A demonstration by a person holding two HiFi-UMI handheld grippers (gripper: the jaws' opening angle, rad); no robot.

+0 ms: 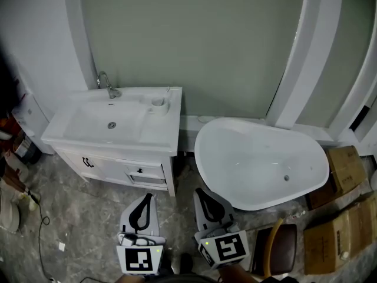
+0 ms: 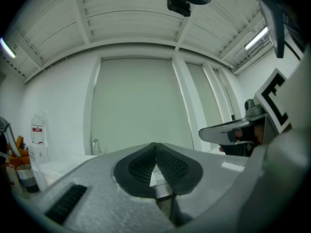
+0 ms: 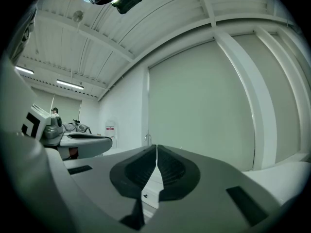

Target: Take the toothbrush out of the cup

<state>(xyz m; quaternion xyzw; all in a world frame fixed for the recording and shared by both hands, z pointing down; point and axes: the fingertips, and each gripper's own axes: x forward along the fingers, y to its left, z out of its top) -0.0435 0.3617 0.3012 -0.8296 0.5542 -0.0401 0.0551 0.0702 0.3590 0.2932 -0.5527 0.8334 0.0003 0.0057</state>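
A white cup (image 1: 158, 102) stands on the back right corner of the white vanity top (image 1: 159, 135), beside the basin. A toothbrush (image 1: 166, 91) leans upright in the cup. Both grippers hang low over the floor, well in front of the vanity and far from the cup. My left gripper (image 1: 148, 196) (image 2: 155, 144) is shut, its pads meeting at the tips with nothing between them. My right gripper (image 1: 200, 191) (image 3: 156, 146) is shut and empty as well. Both point level toward the far wall.
A chrome faucet (image 1: 106, 82) rises at the basin's back left. A white bathtub (image 1: 203, 158) sits right of the vanity. Cardboard boxes (image 1: 341, 170) and a brown stool (image 1: 277, 249) lie at the right. Clutter (image 1: 17, 146) and a cable (image 1: 41, 217) lie at the left.
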